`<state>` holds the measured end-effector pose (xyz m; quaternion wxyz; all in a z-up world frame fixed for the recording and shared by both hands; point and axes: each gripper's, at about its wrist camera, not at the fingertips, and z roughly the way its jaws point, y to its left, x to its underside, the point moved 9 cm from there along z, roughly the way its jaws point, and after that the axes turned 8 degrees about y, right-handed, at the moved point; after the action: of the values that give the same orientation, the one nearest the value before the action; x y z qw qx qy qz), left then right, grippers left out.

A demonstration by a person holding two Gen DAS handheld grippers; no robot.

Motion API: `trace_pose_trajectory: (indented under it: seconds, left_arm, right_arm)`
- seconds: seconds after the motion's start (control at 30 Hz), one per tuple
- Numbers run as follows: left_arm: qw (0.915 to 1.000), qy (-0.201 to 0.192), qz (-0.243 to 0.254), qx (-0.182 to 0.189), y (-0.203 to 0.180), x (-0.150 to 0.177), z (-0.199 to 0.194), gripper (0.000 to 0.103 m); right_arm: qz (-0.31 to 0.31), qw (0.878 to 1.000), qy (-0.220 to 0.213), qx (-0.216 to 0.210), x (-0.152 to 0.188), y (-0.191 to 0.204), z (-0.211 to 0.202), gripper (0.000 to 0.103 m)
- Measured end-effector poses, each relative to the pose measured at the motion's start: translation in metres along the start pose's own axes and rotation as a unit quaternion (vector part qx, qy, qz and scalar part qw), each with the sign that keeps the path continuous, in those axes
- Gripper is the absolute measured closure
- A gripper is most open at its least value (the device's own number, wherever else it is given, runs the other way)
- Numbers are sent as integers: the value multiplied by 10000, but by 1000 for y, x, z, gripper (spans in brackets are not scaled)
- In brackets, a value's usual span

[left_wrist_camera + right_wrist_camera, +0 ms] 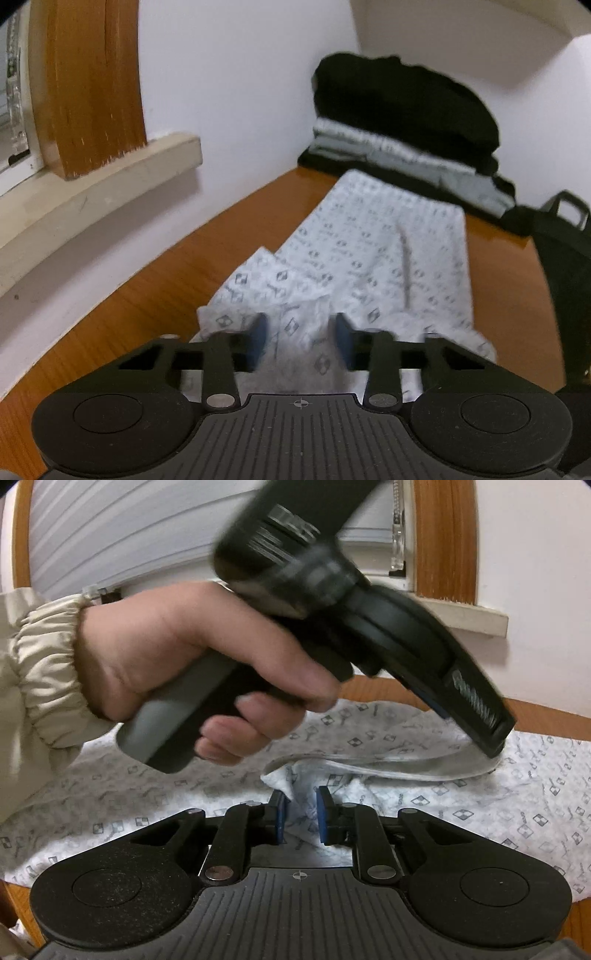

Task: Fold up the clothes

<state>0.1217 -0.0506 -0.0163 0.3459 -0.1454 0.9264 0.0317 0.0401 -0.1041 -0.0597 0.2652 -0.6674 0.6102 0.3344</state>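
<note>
Orange wooden table [155, 295] against white wall, window sill at left. Patterned white garment [369, 251] spread across table; folded clothes stack [399, 122] at far corner. My left gripper [301, 338] clamps raised fold; my right gripper [300, 814] pinches bunched cloth beside it.

wooden table [155, 295], patterned garment [369, 251] (rumpled), folded pile [406, 122]

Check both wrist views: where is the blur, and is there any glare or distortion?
Left wrist view: patterned garment and dark stack are soft, the wooden frame bows from fisheye, slight sheen on the table. Right wrist view: the left gripper and hand are motion-smeared.
</note>
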Motion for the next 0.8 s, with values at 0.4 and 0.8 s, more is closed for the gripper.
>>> trace_pose_trajectory:
  seconds: [0.4, 0.8]
  left_arm:
    - [9955, -820, -463, -84, 34, -4, -112, 98]
    - [9788, -1464, -1095, -924, 96, 68, -311, 98]
  right_arm:
    - [95, 9965, -833, -22, -15, 5, -39, 97]
    - [-844, 9722, -1736, -1322, -79, 157, -105, 97]
